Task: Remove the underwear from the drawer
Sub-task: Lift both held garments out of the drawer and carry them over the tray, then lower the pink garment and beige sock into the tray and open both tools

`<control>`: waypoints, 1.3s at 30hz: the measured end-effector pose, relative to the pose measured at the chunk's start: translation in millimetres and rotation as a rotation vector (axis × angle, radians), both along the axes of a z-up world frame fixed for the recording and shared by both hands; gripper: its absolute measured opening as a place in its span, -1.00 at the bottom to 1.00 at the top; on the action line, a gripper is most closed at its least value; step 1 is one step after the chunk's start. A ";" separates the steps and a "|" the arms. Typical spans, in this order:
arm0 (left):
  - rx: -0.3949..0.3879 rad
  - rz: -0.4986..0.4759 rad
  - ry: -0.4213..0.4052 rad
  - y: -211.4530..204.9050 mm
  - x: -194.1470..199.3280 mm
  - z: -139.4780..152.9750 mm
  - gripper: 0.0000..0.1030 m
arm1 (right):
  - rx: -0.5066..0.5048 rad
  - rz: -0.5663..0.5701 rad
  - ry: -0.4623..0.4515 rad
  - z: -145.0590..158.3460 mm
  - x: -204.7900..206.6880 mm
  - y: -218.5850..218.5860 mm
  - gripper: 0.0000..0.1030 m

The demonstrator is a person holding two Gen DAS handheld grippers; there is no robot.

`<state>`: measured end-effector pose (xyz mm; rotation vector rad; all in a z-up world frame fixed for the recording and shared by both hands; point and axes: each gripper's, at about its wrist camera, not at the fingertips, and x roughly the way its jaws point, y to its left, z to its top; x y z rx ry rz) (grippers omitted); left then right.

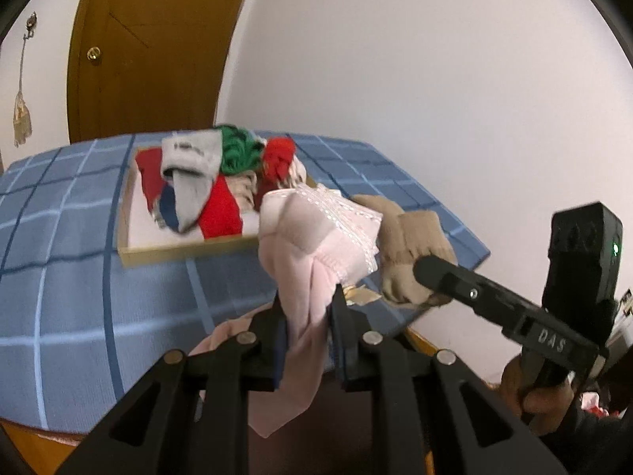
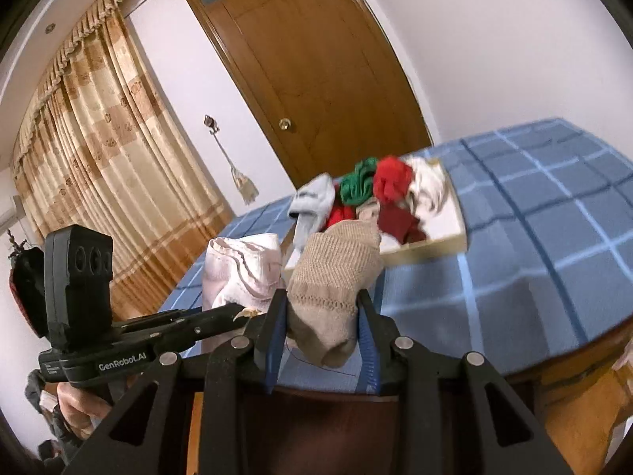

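The pink underwear [image 1: 316, 233] hangs bunched between the jaws of the left gripper [image 1: 306, 304], which are pressed on its lower folds so that the lace-trimmed waistband stands up past the fingertips and a loose tail droops below them toward the camera. It is clear of the drawer [image 1: 182, 251], lifted in front of the drawer's near wall and over the checked blue cloth [image 1: 79, 277], which suggests that this piece is already out and is held high only to keep it from dragging. Just beside it, on its right, the beige garment [image 2: 336, 277] is pinched by the right gripper [image 2: 322, 316]; its jaws close on the ribbed knit about halfway down, with the folded top rising beyond the tips and the toe-like end sagging under them. Whether this beige piece is underwear or a sock I cannot tell. The 2 bundles sit near each other, possibly touching at their edges in the left wrist view, so the 2 tools seem to have been brought together near the table's edge. Behind them the drawer rests flat on the cloth, with a grey item [image 1: 194, 158], a green one [image 1: 239, 148] and red ones [image 1: 279, 158] heaped inside, so more probably remains to be taken. A brown door [image 1: 150, 47] stands beyond.
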<state>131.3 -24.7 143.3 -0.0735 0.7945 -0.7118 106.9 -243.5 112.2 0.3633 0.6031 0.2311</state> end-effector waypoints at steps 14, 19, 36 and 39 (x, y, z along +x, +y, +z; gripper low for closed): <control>0.042 0.106 -0.101 -37.5 53.6 -0.1 -0.67 | -0.106 -0.091 -0.110 11.4 40.0 -13.1 -0.31; 0.043 0.136 -0.115 -47.4 68.7 -4.1 -0.67 | -0.126 -0.119 -0.135 10.9 53.4 -18.4 -0.30; -0.003 0.275 -0.185 -70.1 121.0 -13.1 -0.67 | -0.240 -0.191 -0.231 2.6 100.0 -28.8 -0.30; 0.015 0.296 -0.212 -73.7 130.1 -19.4 -0.67 | -0.253 -0.210 -0.241 -2.5 109.4 -32.2 -0.30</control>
